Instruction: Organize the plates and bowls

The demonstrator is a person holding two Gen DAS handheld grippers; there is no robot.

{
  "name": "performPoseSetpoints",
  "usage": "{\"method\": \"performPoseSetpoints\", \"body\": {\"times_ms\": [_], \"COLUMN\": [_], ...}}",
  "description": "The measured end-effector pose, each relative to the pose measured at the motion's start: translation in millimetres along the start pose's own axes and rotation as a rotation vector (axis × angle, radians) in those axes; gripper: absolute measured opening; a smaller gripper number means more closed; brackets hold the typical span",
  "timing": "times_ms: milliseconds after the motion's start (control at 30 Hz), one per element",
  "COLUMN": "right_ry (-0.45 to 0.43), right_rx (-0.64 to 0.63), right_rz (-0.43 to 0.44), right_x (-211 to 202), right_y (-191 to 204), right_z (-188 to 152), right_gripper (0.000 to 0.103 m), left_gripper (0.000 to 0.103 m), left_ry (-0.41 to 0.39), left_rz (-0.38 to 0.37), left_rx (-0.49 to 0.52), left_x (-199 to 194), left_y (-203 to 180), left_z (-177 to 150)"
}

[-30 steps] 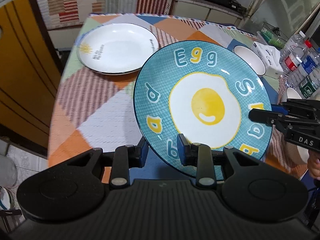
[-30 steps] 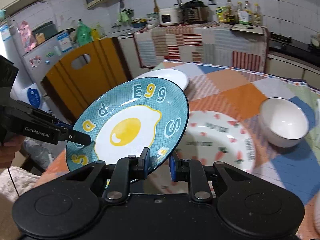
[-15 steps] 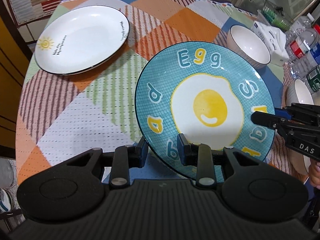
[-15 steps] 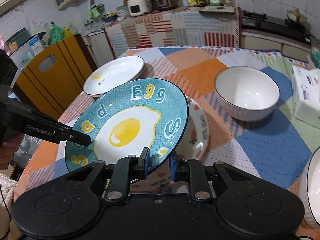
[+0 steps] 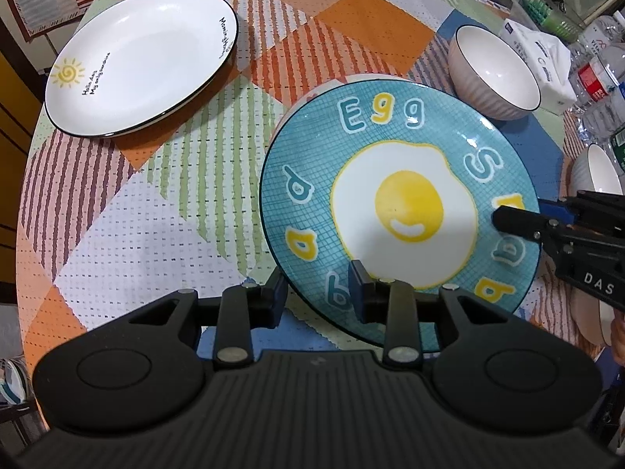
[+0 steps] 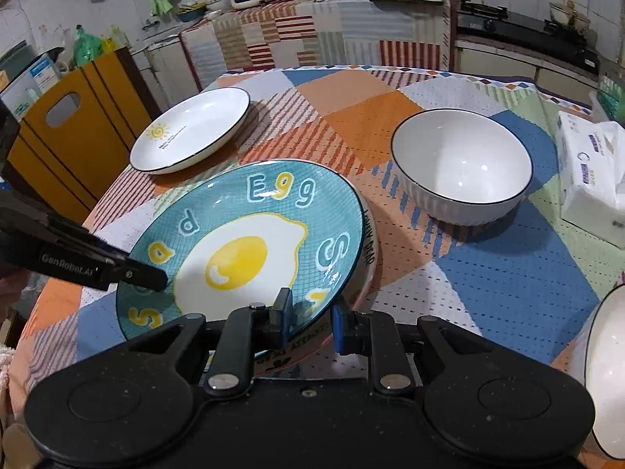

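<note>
Round teal ceramic egg-print plate (image 6: pixel 242 250) gripped at opposite rims by left gripper (image 5: pixel 318 293), fingers easing apart, & right gripper (image 6: pixel 310 316), fingers clamped. Plate at frame centre, lowered onto pink-rimmed plate (image 6: pixel 363 273) on bench (image 6: pixel 508 285). Step judged: stacking. Next: full release needed, then withdrawal.

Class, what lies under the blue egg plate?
Under the blue egg plate lies another plate; only its lettered rim shows at the right and near edge. The rest is covered.

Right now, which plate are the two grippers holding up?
The blue egg plate, with a fried egg and letters painted on it. The white sun plate lies alone on the tablecloth, untouched.
</note>
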State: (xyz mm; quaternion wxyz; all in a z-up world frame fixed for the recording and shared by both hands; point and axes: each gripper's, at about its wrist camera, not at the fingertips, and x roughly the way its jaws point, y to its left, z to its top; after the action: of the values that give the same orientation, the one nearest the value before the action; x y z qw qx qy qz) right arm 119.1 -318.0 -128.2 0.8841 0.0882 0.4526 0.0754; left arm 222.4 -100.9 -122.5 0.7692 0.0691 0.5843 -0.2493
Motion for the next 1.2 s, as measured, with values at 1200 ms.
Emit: {"method": "performPoseSetpoints", "body": {"times_ms": [1200], "right_ry": [-0.027], "right_rx": [-0.132], "right_rz": [-0.205], "right_x": [-45], "right_y": [79], "right_z": [25], "right_gripper": [0.029], "left_gripper": [0.03], "left_ry": [-0.005], "left_rz": [0.061], "left_rx": [0.048], "left_x": [-83], "left_y": [11], "left_z": [-31]}}
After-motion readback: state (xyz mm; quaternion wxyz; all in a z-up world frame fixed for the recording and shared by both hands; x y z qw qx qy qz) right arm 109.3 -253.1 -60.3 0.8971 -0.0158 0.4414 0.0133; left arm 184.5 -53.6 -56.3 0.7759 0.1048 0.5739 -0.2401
